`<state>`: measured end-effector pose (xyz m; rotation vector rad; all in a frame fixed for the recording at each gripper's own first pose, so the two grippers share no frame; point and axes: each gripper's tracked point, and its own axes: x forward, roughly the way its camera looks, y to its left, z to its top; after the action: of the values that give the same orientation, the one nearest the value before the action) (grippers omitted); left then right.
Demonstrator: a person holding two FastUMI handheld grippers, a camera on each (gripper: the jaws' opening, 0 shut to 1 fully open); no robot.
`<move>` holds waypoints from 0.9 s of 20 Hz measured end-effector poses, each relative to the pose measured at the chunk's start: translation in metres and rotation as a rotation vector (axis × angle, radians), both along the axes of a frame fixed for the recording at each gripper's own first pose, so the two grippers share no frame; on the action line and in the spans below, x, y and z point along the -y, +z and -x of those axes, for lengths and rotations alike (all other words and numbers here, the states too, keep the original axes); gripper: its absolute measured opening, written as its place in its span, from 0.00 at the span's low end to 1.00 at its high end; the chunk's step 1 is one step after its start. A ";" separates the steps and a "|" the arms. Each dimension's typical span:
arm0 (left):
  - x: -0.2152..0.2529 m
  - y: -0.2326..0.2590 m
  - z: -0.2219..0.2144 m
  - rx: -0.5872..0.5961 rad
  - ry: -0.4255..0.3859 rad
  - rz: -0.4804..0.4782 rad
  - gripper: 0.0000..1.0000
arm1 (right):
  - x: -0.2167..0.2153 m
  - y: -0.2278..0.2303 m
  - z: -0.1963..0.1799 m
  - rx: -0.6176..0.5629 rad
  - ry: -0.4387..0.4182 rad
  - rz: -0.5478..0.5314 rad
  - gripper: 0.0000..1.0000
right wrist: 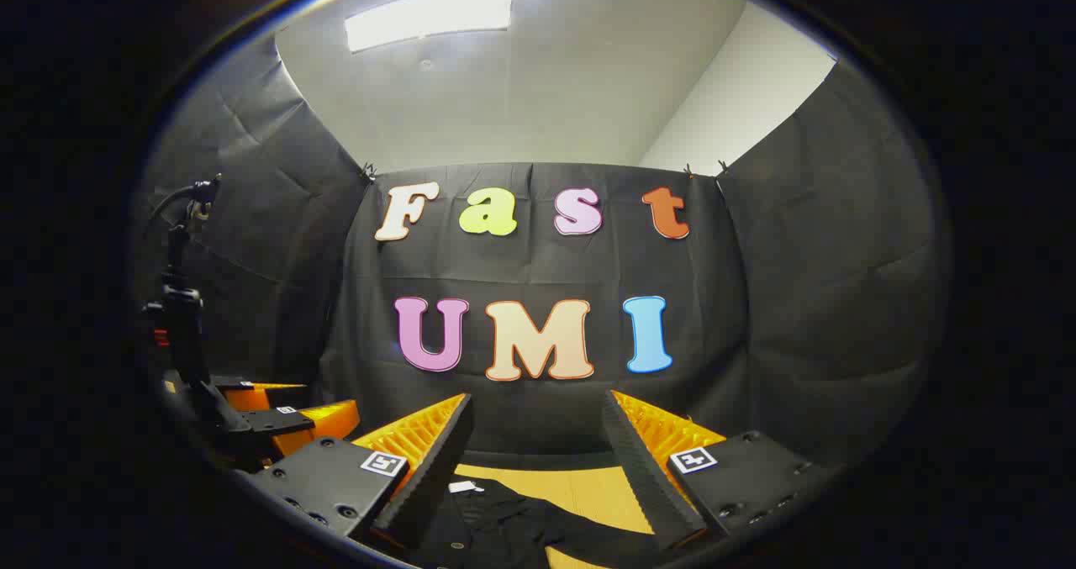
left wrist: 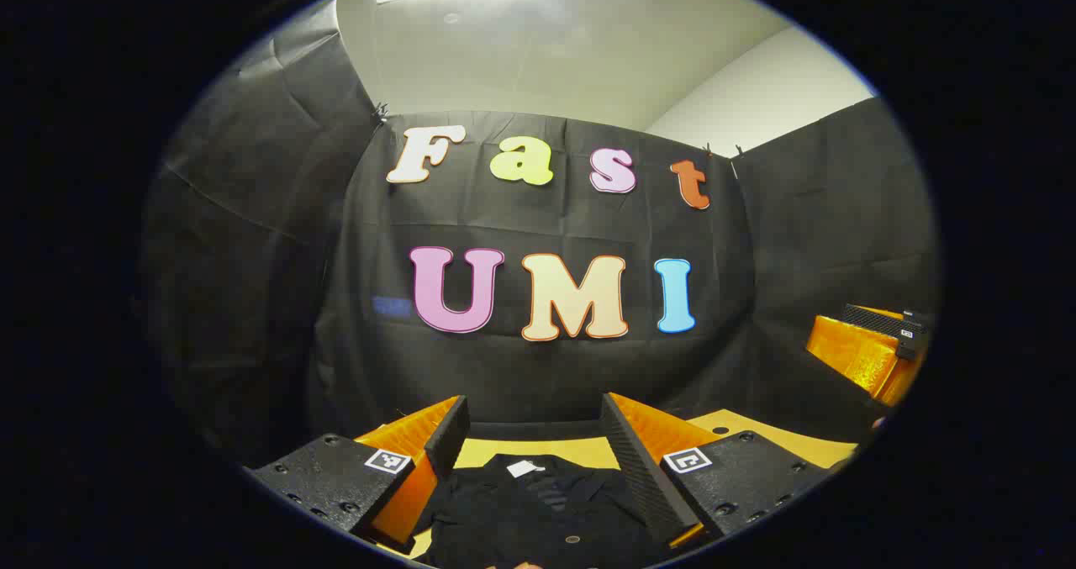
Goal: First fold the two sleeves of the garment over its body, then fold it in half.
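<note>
- Gaping wide, the left gripper (left wrist: pixel 534 434) holds nothing; its two fingers stand well apart, raised above the table.
- Between and just beyond those fingers, in the left gripper view, lies the black shirt (left wrist: pixel 538 510), flat on the yellow wooden table (left wrist: pixel 580 450), its collar end farthest from the fingers.
- A white neck label (left wrist: pixel 523 468) sits at the collar, and a small pale button (left wrist: pixel 572 540) shows lower on the front, nearer the fingers.
- The right gripper (right wrist: pixel 534 439) is likewise spread open and empty, hovering clear of the cloth.
- Between its fingers, in the right gripper view, the same shirt shows (right wrist: pixel 496 518); a dark strip of it, probably a sleeve (right wrist: pixel 597 537), runs out toward the right finger, with bare table beyond.
- The other gripper also appears off to the far side in each view, at a similar height.
- Judging by its creases and limp lie, the shirt is light, thin and soft: it should drape and sag when lifted, and may drag or bunch on the table rather than slide as one piece.
- A good hold looks to be a pinch at each sleeve's cuff or outer edge, taking a single layer, so the sleeve can be carried across the body.
- Neither sleeve appears folded yet, though much of the shirt is hidden below the fingers.
</note>
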<state>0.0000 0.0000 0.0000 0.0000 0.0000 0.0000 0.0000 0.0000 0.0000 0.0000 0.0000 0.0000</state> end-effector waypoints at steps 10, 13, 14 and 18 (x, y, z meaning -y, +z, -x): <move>-0.006 0.003 0.001 0.019 0.019 0.004 0.92 | -0.005 0.005 -0.001 0.023 0.031 0.004 0.98; -0.011 0.004 0.002 0.032 0.033 0.006 0.92 | -0.010 -0.001 -0.002 0.011 0.049 -0.002 0.97; -0.013 0.008 0.003 0.041 0.036 0.002 0.92 | -0.011 -0.003 -0.003 0.006 0.053 -0.007 0.97; -0.025 0.012 0.006 0.066 0.063 -0.019 0.92 | -0.017 -0.007 -0.005 -0.005 0.068 -0.011 0.98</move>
<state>-0.0059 0.0253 0.0124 0.0191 -0.0661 0.0627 0.0051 0.0172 -0.0067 0.0110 0.0045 0.0685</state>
